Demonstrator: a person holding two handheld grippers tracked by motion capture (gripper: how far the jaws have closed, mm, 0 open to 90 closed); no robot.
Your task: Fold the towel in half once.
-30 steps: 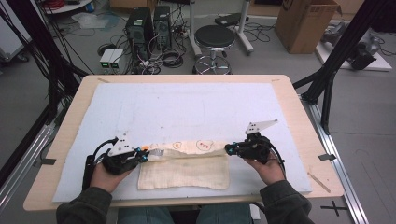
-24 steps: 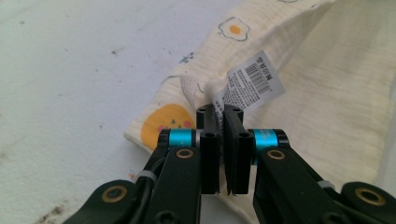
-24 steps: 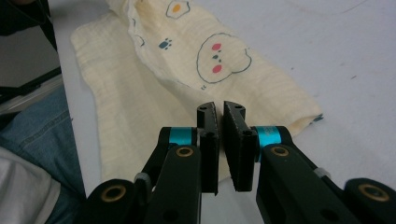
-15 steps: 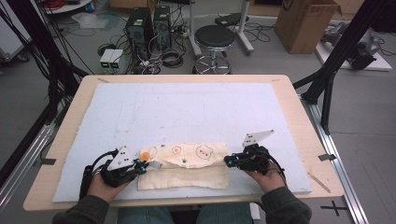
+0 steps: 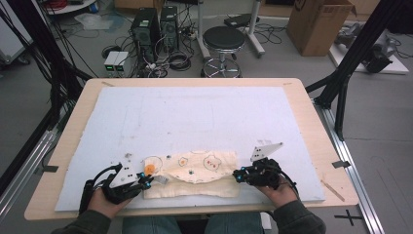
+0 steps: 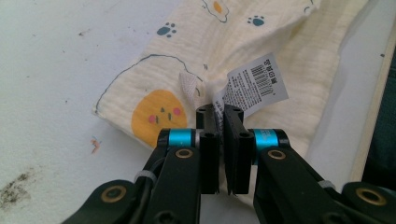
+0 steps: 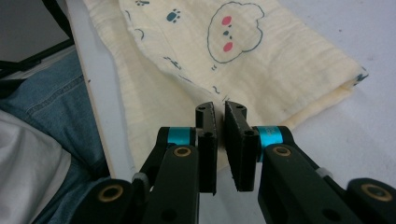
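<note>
Cream printed cloth [image 5: 195, 173] is lying folded on the near part of the white mat [image 5: 195, 117], between both hands. Left gripper [image 5: 146, 181] is pinching the cloth's left end beside the white care label [image 6: 254, 84], jaws clamped on fabric. Right gripper [image 5: 237, 176] is nipping the cloth's right end, its jaws nearly together on the folded layer.

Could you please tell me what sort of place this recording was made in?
Probably a lab or workshop set up for recording: a wooden table inside a black metal frame, with computer towers and loose cables on the floor, plus a stool and a cardboard box.
</note>
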